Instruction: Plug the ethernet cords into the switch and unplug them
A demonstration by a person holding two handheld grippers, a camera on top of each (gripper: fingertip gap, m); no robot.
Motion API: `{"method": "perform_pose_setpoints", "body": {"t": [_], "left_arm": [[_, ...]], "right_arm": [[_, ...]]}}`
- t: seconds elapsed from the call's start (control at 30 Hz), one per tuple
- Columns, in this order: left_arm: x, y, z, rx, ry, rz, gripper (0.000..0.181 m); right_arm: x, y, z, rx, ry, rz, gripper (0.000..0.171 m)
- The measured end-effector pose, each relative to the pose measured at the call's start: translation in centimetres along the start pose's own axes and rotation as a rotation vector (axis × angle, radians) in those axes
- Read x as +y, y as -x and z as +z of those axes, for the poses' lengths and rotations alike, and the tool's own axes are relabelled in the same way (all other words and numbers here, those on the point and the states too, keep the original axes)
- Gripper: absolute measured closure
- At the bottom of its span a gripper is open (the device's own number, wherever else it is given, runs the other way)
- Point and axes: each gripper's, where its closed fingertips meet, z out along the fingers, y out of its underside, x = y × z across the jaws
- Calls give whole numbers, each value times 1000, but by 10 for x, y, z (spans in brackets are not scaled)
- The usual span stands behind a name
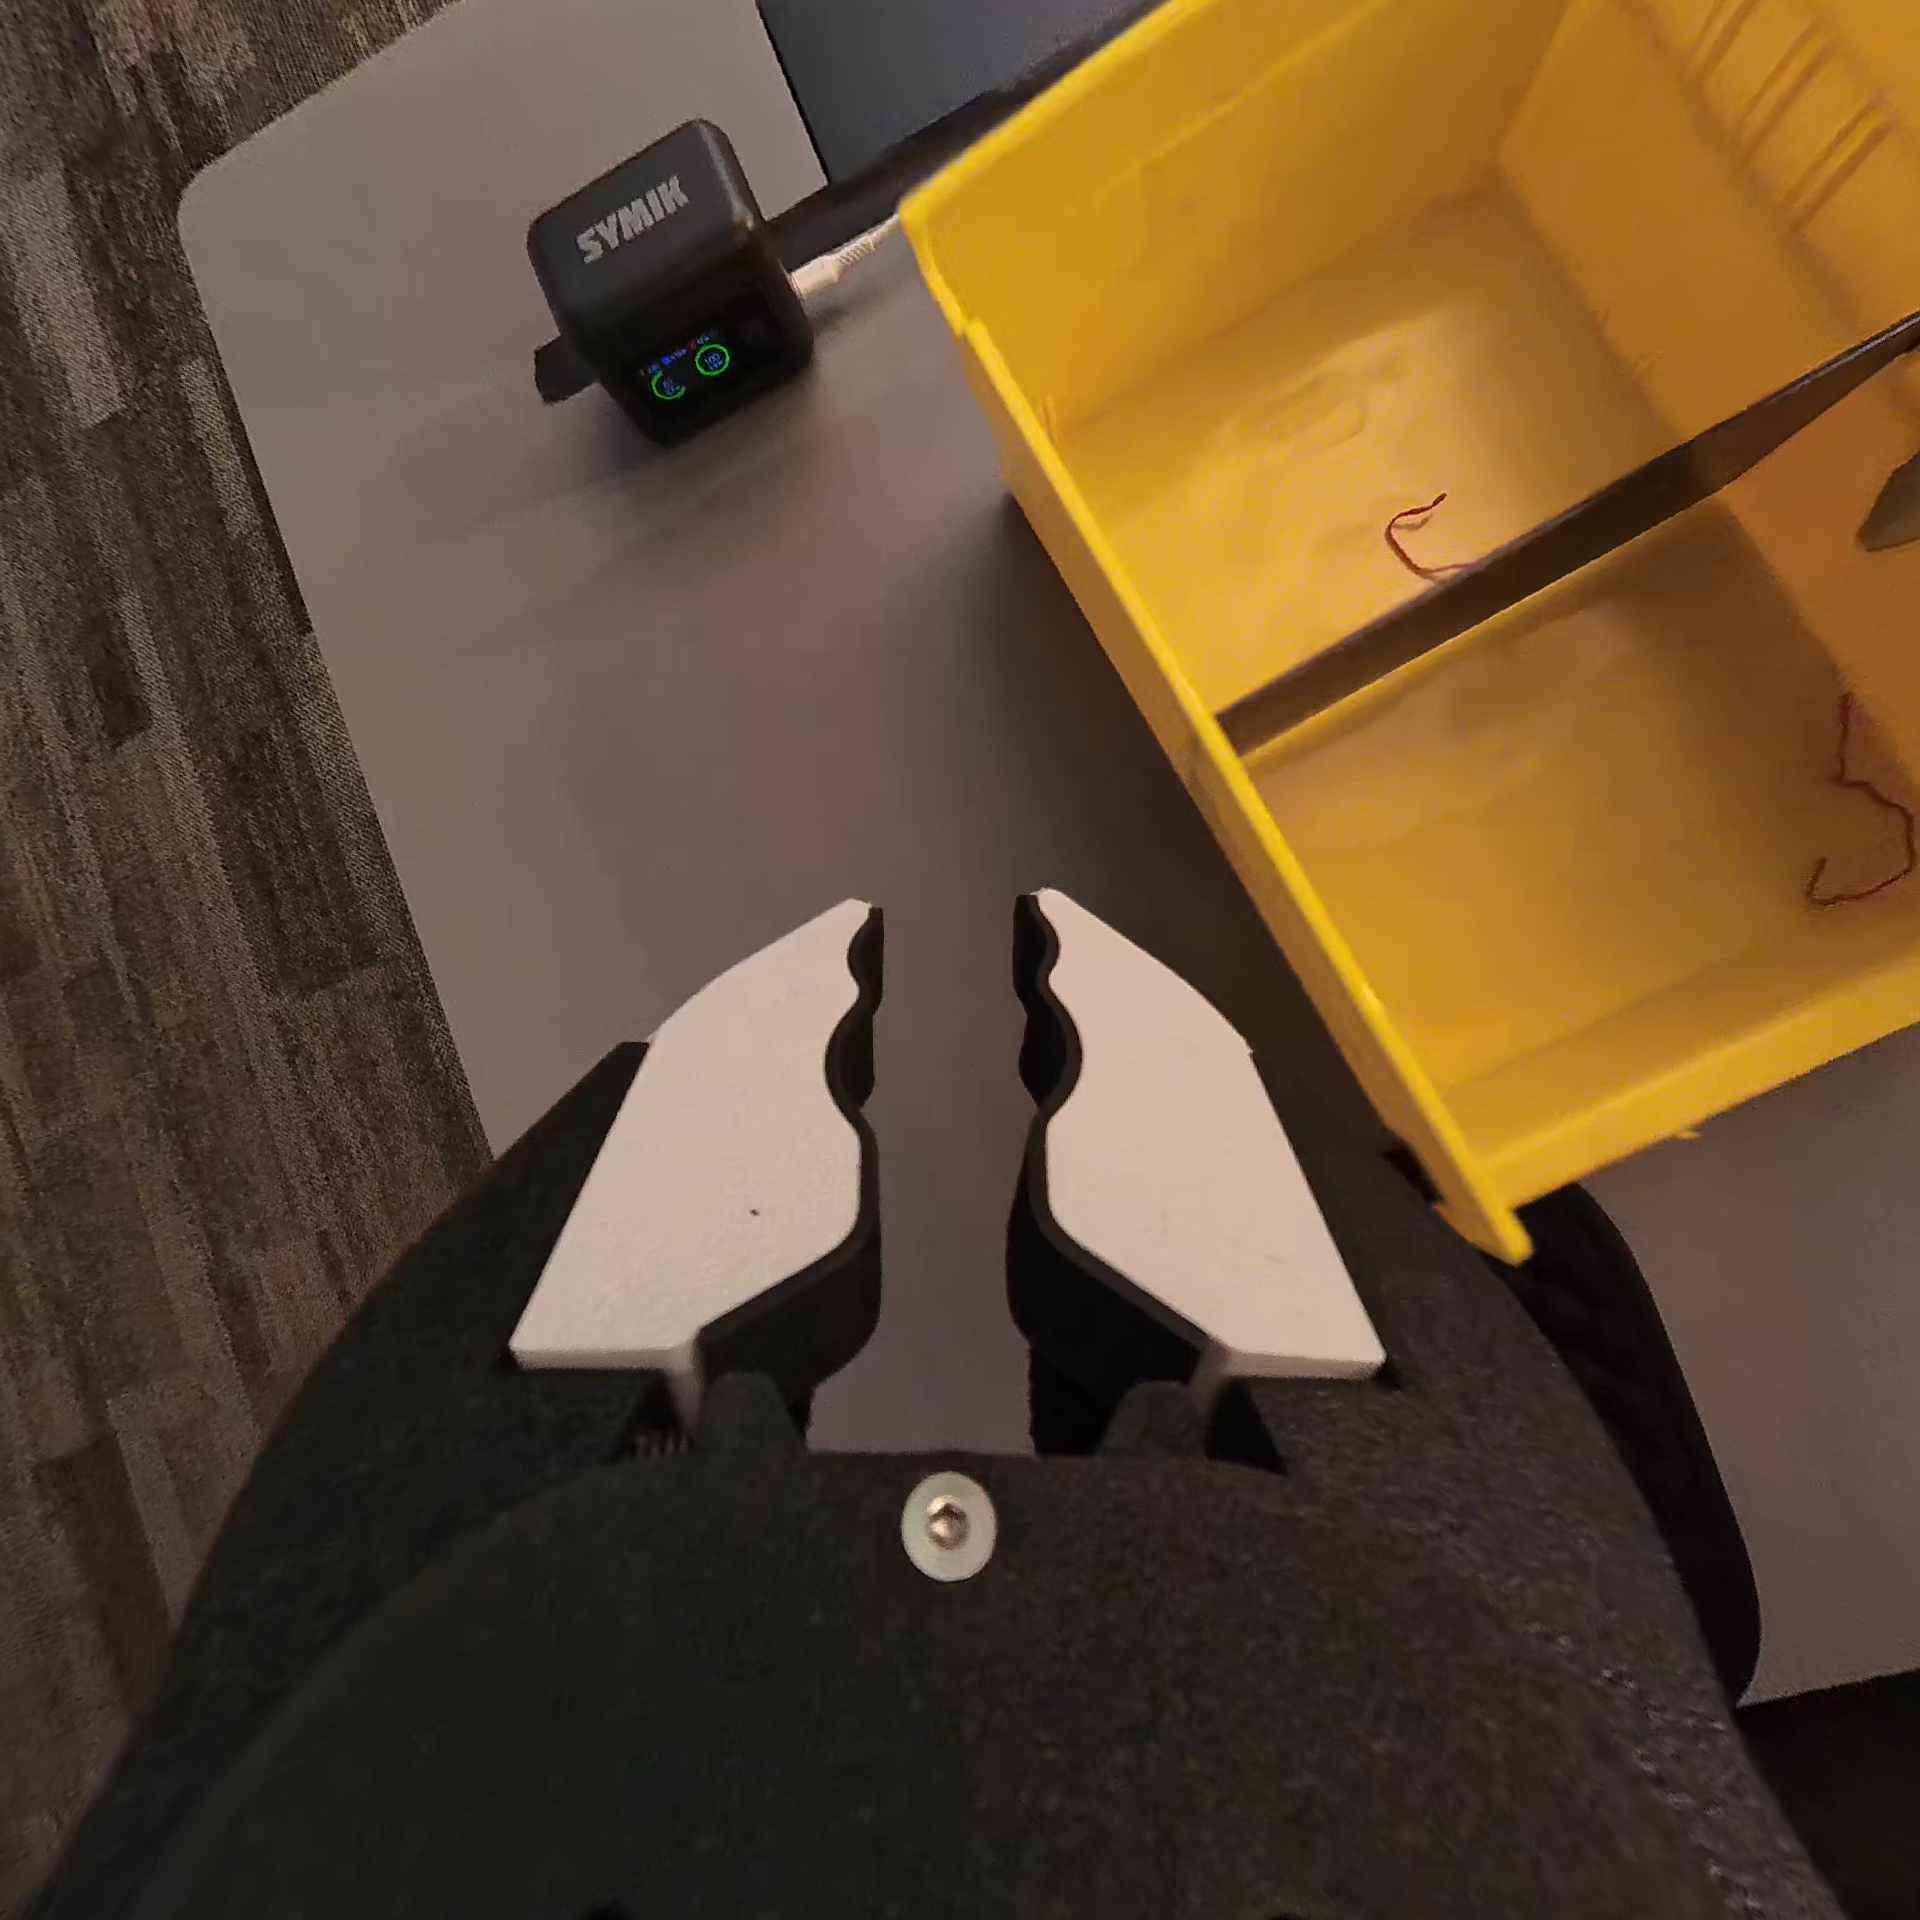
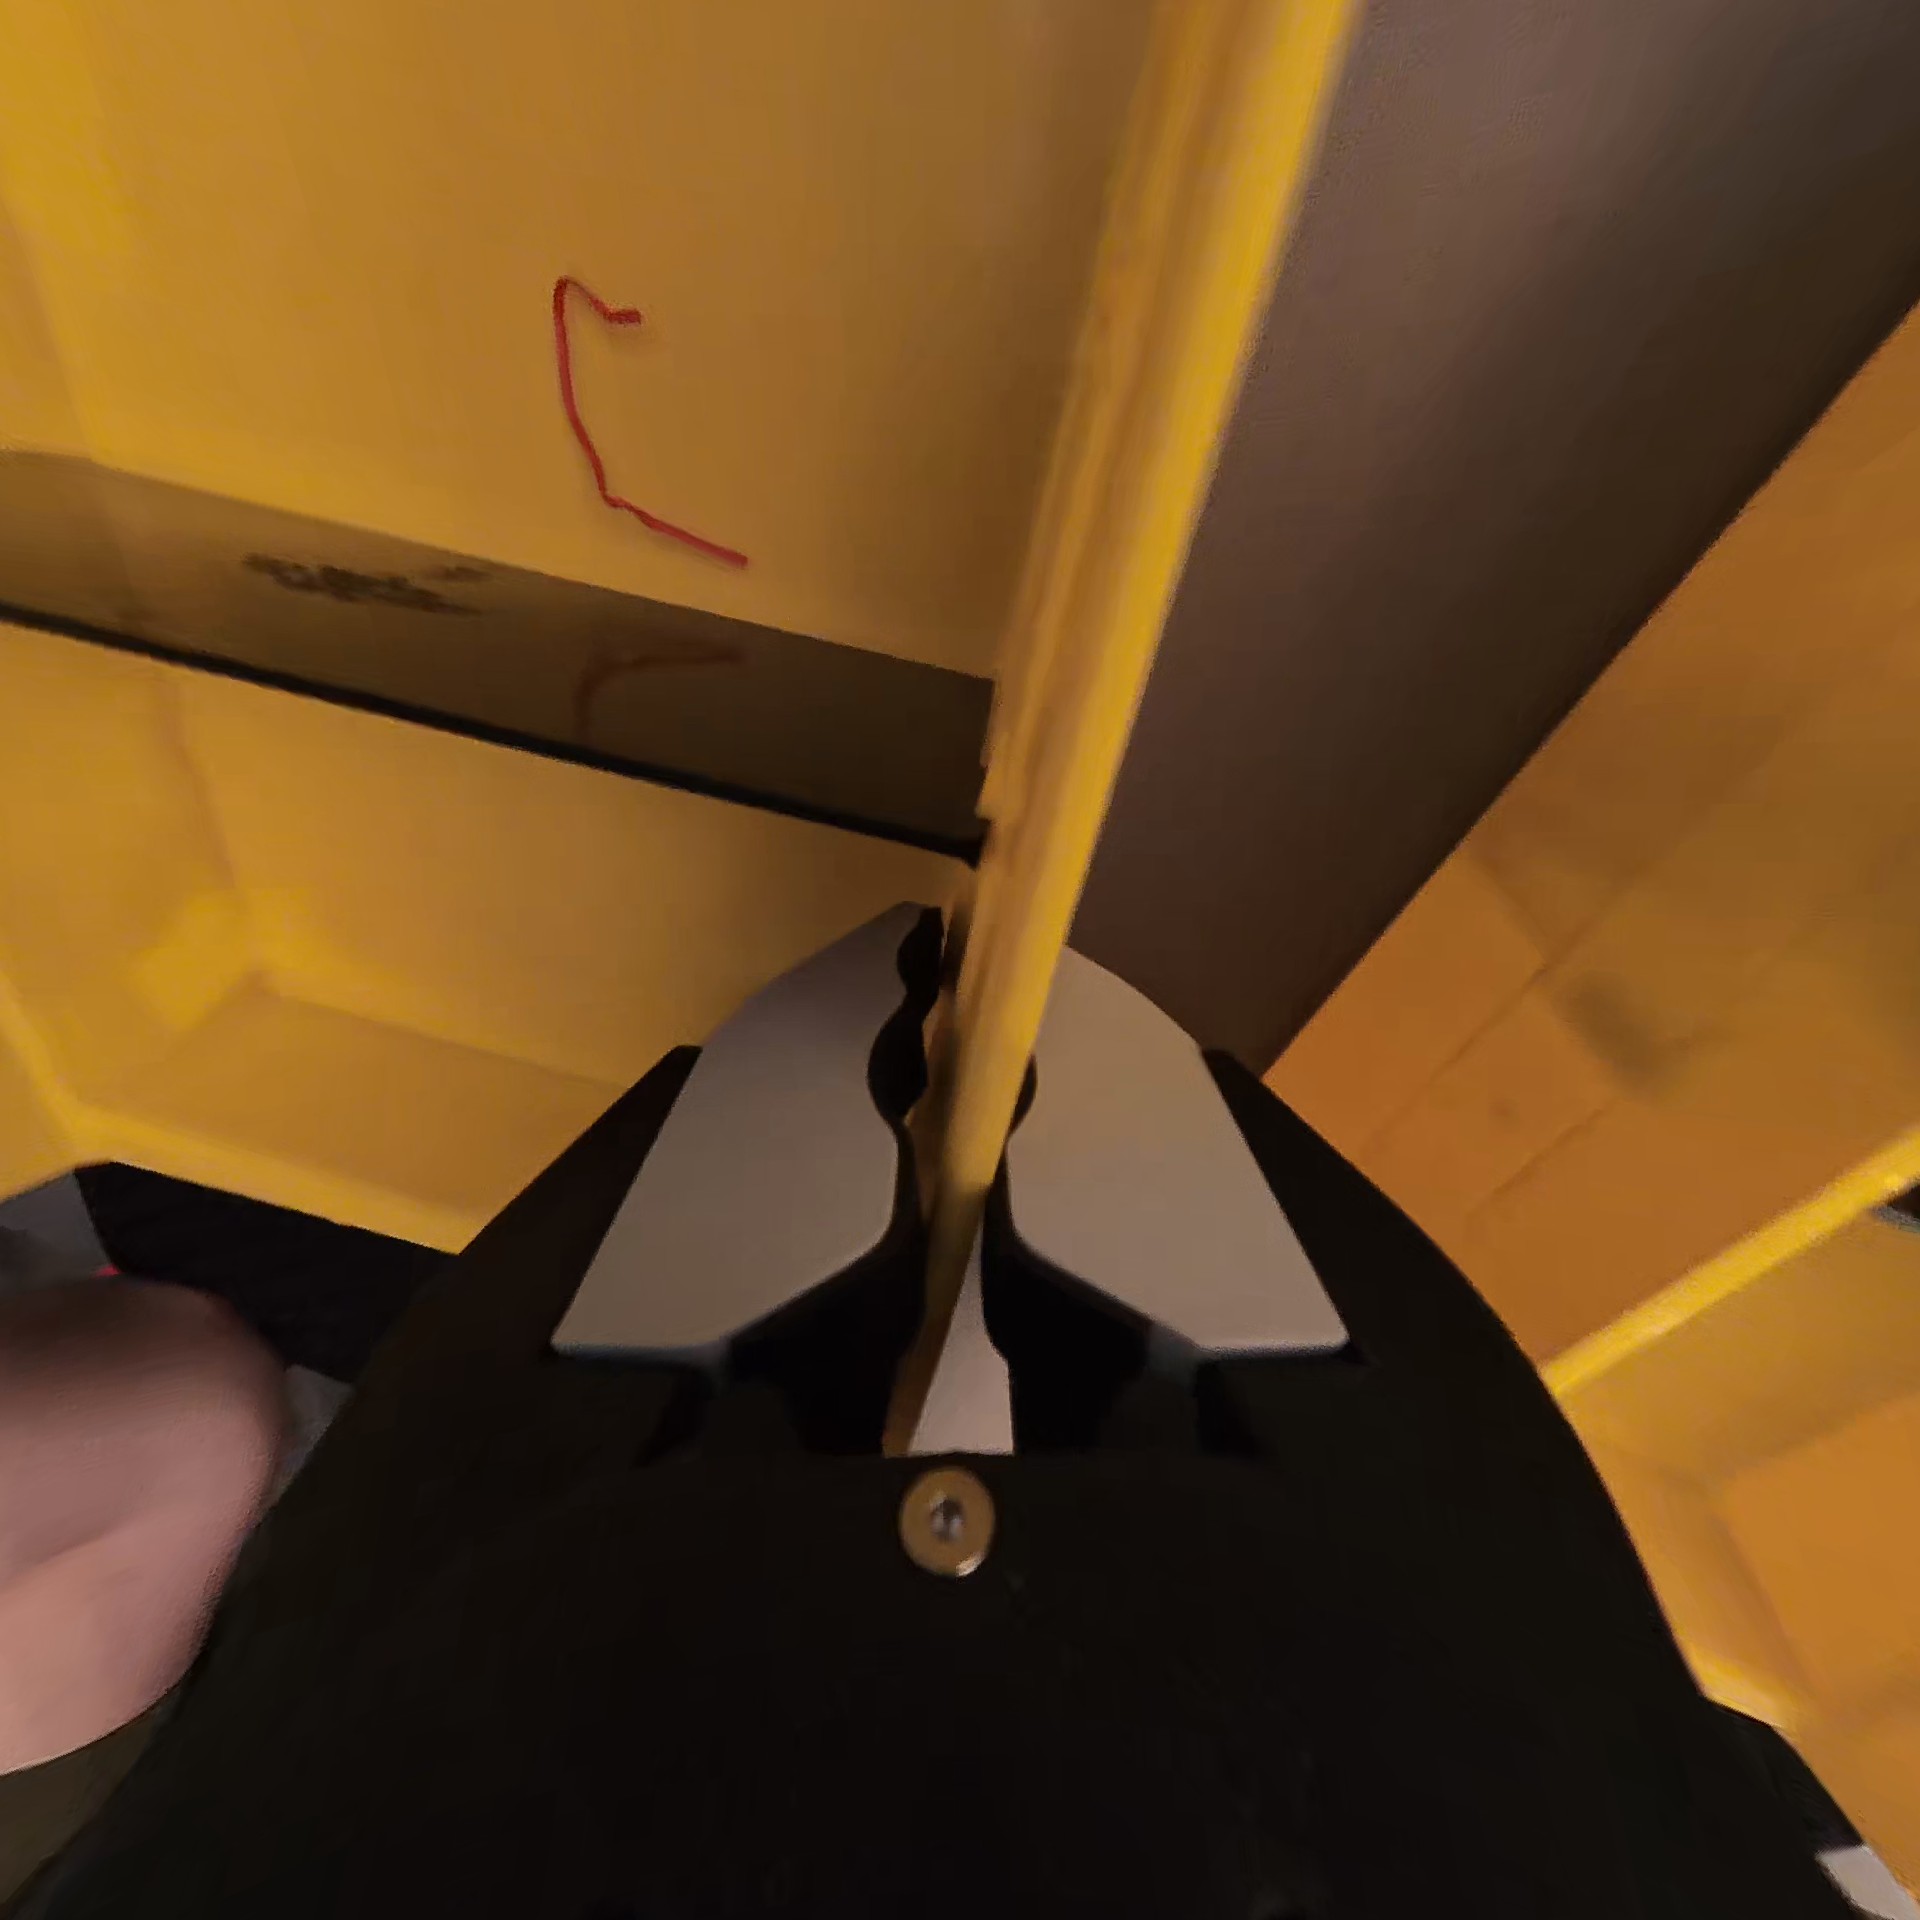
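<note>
No ethernet cord or switch shows in either view. My left gripper point(image 1: 948, 906) is open and empty above the grey table point(image 1: 675, 727). A yellow bin point(image 1: 1247, 260) with a black divider point(image 1: 1507, 582) is to its right. My right gripper point(image 2: 982, 935) is shut on the yellow bin's side wall point(image 2: 1101, 520), one finger inside and one outside. The bin's compartments hold only loose red threads point(image 2: 603, 436), which also show in the left wrist view point(image 1: 1413, 535).
A black box-shaped device point(image 1: 665, 291) with a lit screen and a white cable point(image 1: 842, 260) stands at the table's far end. Carpet point(image 1: 156, 727) lies beyond the table's left edge. A second yellow bin point(image 2: 1662, 935) is at the right. A hand point(image 2: 104, 1507) shows at the lower left.
</note>
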Motion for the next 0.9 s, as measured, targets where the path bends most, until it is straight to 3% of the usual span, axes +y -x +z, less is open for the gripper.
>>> {"method": "perform_pose_setpoints", "body": {"t": [0.3,0.47,0.6,0.67,0.73,0.83,0.9], "left_arm": [[-30,18,-12,-136,-138,-95,155],[-31,30,-16,-182,-164,-129,151],[-35,21,-10,-147,-157,-130,149],[-50,-5,-11,-34,-202,-122,146],[-74,-56,-20,196,-286,-71,142],[-100,-142,-41,533,-385,46,126],[-109,-189,-44,667,-399,106,116]], "right_arm": [[4,-11,-47,21,107,-94,167],[-8,-15,-129,38,41,-152,166],[3,-52,-214,-6,-44,-116,166],[16,-86,-251,-18,-94,-75,167],[34,-127,-279,-17,-139,-18,167],[70,-196,-299,3,-181,78,167],[95,-242,-300,39,-192,137,167]]}}
